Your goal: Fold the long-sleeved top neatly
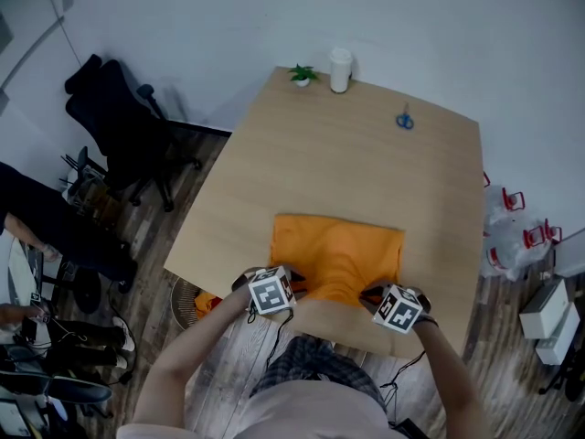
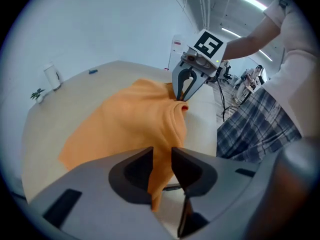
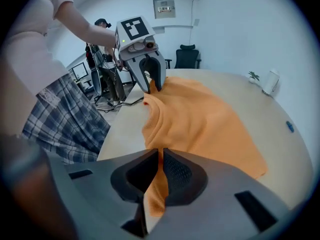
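Head view shows the orange top point(image 1: 338, 250) lying partly folded on the table point(image 1: 366, 163), close to its near edge, with its near hem bunched up between the two tools. The left hand-held gripper point(image 1: 294, 287) pinches a narrow tuck of cloth at the top's near left corner; in the left gripper view the fabric runs down through the jaws point(image 2: 162, 166), which sit a little apart around it. The right hand-held gripper point(image 1: 371, 296) is clamped tight on the near right corner, its jaws point(image 3: 161, 171) almost together on a thin strip.

Both holds take very little cloth, so a quick lift could pull the fabric out, most likely on the left, where the hold looks looser. If one corner travels ahead of the other, the fold will probably land skewed. What looks like a sleeve point(image 1: 208, 302) hangs off the table's near edge; it may drag, catch on that edge, and pull the layers apart.
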`<state>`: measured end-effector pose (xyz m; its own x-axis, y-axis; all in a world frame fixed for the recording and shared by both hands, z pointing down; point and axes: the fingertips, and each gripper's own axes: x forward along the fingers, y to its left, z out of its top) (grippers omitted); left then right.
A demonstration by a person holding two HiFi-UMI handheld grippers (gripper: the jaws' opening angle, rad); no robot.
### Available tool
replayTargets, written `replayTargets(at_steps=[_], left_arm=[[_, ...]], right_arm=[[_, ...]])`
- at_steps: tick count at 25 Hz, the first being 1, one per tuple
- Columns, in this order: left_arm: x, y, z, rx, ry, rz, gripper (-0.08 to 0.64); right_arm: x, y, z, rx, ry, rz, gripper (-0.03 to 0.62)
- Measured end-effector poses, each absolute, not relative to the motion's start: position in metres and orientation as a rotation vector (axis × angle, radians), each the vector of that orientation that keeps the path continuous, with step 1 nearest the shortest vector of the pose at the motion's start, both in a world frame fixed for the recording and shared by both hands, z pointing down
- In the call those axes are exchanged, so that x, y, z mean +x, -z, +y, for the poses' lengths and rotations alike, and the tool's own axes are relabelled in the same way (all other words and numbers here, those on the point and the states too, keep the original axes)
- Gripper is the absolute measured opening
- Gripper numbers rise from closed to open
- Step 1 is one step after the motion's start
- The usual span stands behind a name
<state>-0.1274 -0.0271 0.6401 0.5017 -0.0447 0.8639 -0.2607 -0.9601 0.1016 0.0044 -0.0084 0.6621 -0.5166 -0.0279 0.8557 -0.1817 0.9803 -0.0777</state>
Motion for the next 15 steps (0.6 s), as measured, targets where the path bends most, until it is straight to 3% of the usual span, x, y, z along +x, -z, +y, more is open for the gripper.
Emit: replayTargets(at_steps=[9, 15], left_arm=[[-0.133, -0.655, -0.018, 2.497, -1.405, -0.356, 0.116], [-0.147, -0.606, -0.043, 2.51, -1.112, -0.591, 0.132]], right_arm=[[0.015, -0.677, 0.003, 0.223, -0.257, -2.112, 0.041], [0.023, -0.617, -0.031, 0.463, -0.342, -2.295, 0.046]])
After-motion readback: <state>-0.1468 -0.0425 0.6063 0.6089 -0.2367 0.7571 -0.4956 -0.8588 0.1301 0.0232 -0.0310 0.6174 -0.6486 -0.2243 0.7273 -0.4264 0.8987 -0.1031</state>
